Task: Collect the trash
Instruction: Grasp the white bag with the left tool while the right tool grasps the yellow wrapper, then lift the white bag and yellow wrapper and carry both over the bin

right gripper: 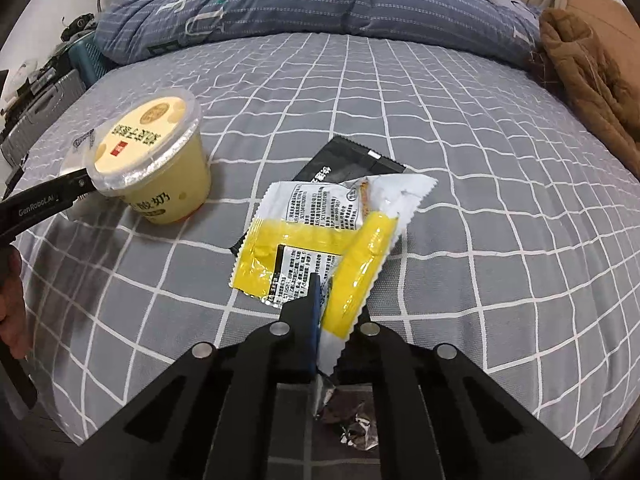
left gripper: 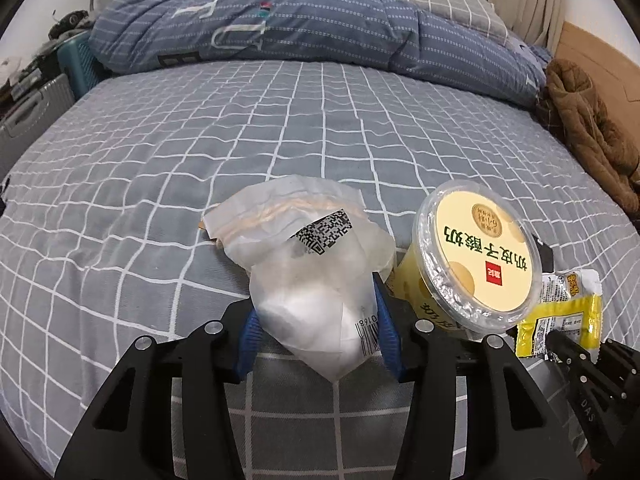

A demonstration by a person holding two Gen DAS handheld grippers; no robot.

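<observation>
My left gripper (left gripper: 318, 320) is shut on a crumpled white plastic bag (left gripper: 312, 276) with a QR label, held over the bed. A yellow yogurt cup (left gripper: 476, 256) with a foil lid stands just right of it, also in the right wrist view (right gripper: 160, 160). My right gripper (right gripper: 332, 304) is shut on a yellow and white snack wrapper (right gripper: 320, 236), which shows at the right edge of the left wrist view (left gripper: 560, 312). A black wrapper (right gripper: 352, 160) lies flat under and behind the yellow one. A crumpled foil scrap (right gripper: 352, 420) lies below the right gripper.
The bed (right gripper: 480, 200) has a grey checked sheet. A rolled blue duvet (left gripper: 300, 28) lies at its far side. A brown garment (left gripper: 588, 128) is heaped at the right edge. A teal crate (left gripper: 78, 64) and clutter stand off the left side.
</observation>
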